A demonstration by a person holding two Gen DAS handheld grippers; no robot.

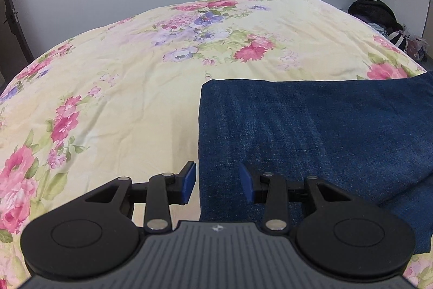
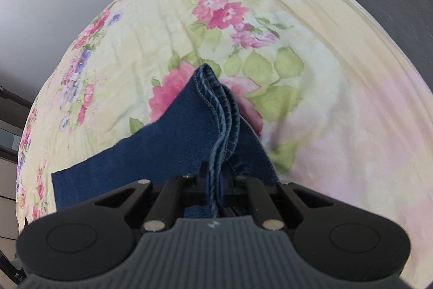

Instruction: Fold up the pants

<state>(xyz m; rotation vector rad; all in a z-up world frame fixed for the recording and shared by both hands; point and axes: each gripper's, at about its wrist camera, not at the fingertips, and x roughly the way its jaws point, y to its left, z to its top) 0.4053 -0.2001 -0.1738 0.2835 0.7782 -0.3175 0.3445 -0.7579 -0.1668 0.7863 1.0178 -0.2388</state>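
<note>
Pinching the hem, other jaws spread

Clamping my right gripper (image 2: 215, 180) on the stitched hem of the pants (image 2: 151, 153), I lift that denim off the floral bedspread (image 2: 311, 99). My left gripper (image 1: 217, 182) stands spread, straddling the folded edge of the pants (image 1: 311, 132) lying flat.

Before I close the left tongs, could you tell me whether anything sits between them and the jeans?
Nothing visible does. The left tongs stand open over the folded jeans' left edge.

left gripper (image 1: 217, 184) jaws apart; right gripper (image 2: 216, 180) jaws clamped.
</note>
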